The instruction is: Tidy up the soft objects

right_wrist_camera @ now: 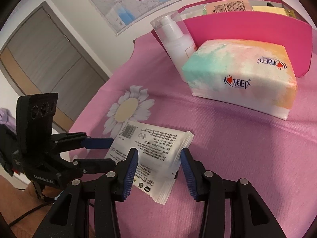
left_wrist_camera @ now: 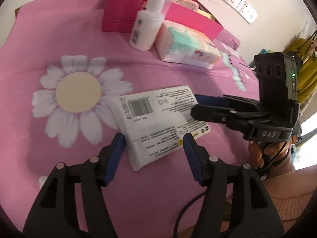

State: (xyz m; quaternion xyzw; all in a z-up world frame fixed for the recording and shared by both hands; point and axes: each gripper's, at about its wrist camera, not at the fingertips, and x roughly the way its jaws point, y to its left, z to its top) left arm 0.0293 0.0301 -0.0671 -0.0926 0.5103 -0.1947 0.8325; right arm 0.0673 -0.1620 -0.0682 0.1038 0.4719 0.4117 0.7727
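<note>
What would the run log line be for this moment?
task: organize soft objects | left gripper: open, straddling white wipes pack | right gripper: open, straddling same pack | pack: flat on pink cloth

Bare pink bedspread (right_wrist_camera: 227, 158) around white wet-wipe pack (right_wrist_camera: 150, 148), tissue pack (right_wrist_camera: 243, 75), bottle (right_wrist_camera: 174, 41) blocking beyond

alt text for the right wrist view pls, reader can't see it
The right gripper straddles a flat white wipes pack lying on a pink flowered cloth, its blue pads at the pack's sides. The left gripper reaches the pack from the left. Behind stand a pastel tissue pack, a white pump bottle and a pink box.
</note>
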